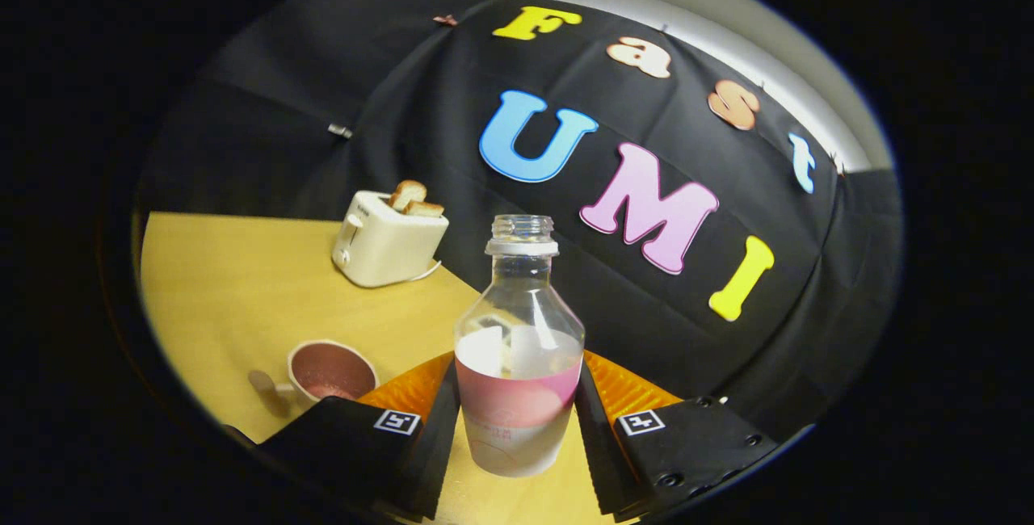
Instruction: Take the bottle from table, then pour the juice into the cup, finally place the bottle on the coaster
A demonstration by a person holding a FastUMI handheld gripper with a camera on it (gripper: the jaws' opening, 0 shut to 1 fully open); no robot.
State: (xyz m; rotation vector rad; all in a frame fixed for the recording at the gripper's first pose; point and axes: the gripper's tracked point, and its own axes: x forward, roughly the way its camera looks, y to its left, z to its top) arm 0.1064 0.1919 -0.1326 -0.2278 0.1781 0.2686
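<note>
Wooden table point(242, 283) below, uncapped bottle point(519, 363) clamped upright between both fingers of the gripper point(517, 436), cup point(331, 371) alongside.

Bottle point(518, 347) between claw point(518, 428) fingers; cup point(331, 371) left, toaster point(388, 242) beyond.

Staged recording booth, black cloth wall point(404, 129), wooden table point(242, 307), toaster point(386, 244) holding toast

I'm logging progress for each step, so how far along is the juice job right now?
Done: the bottle is grasped, with the gripper shut on its labelled body and its cap off. In hand: carrying it upright, with the cup just ahead of the fingers, beside the bottle. Left: pouring, as the cup shows no clear liquid, then setting the bottle on the coaster.
</note>
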